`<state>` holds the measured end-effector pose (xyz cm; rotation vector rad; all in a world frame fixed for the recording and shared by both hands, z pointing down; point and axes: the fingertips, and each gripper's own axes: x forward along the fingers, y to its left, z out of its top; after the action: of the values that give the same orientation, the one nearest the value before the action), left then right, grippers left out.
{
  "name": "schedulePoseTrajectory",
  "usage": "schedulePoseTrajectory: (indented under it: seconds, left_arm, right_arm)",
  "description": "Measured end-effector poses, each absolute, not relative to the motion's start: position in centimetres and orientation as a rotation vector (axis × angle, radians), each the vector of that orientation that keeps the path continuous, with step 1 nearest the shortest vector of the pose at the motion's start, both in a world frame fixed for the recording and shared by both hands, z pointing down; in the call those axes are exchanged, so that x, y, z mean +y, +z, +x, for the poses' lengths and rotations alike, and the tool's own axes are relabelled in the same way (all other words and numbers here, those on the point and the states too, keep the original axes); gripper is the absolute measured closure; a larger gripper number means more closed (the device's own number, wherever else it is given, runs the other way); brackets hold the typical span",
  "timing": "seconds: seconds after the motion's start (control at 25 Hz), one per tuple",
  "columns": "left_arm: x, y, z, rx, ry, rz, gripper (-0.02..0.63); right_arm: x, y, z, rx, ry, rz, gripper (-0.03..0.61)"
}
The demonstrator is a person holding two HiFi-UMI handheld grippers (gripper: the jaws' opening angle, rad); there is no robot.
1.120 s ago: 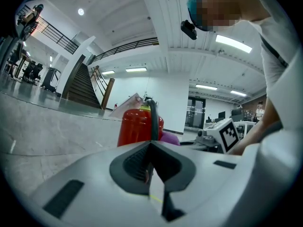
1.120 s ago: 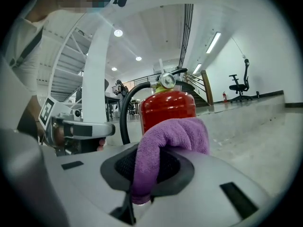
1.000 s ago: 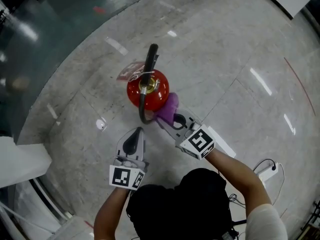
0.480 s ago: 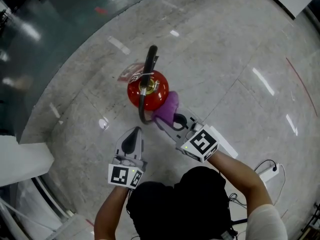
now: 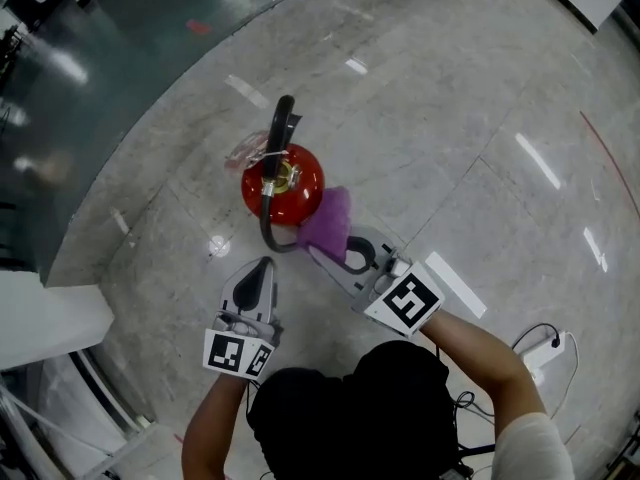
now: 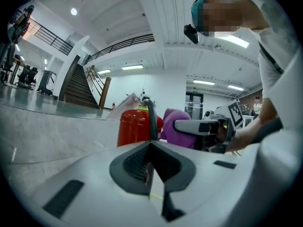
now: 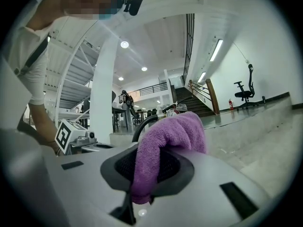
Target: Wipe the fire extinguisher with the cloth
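Note:
A red fire extinguisher (image 5: 283,185) stands upright on the stone floor, with a black handle on top and a black hose (image 5: 266,230) curling down its near side. A purple cloth (image 5: 328,220) rests against its lower right side. My right gripper (image 5: 326,251) is shut on the cloth, which bulges out of the jaws in the right gripper view (image 7: 166,138). My left gripper (image 5: 263,265) hovers a little short of the extinguisher, shut with nothing in it. From the left gripper view, the extinguisher (image 6: 135,126) stands just ahead, with the cloth (image 6: 180,126) to its right.
A pale tag (image 5: 245,149) lies at the extinguisher's far left side. A white power strip with a black cable (image 5: 545,344) sits on the floor at the lower right. A white block (image 5: 45,318) stands at the left edge. Darker glossy flooring (image 5: 120,58) begins at the upper left.
The head view has shifted slightly, so the extinguisher sits a bit further left. My right gripper keeps the cloth against the extinguisher's lower right side. The left gripper has dropped a little.

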<state>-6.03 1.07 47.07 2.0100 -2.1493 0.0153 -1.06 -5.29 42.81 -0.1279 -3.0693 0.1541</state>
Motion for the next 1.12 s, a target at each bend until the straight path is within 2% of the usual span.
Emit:
schedulePoseTrajectory:
  seconds: [0.28, 0.56, 0.88, 1.12]
  left_arm:
    - [0.4, 45.5, -4.9, -2.15, 0.05, 2.072, 0.609]
    - [1.2, 43.9, -4.1, -2.067, 0.235, 2.072, 0.609]
    - [0.8, 49.3, -6.0, -1.988, 0.319, 2.224, 0.609]
    - [-0.4, 52.7, -6.9, -1.769, 0.202, 2.385, 0.609]
  right_arm:
    - [-6.6, 44.4, 2.6, -3.083, 0.138, -0.121, 0.523]
    - [-5.7, 46.1, 6.1, -3.046, 0.148, -0.115, 0.523]
    - [-3.6, 51.5, 3.1, -3.046, 0.101, 0.095, 0.523]
    - [-3.1, 54.8, 1.0, -2.961, 0.137, 0.374, 0.523]
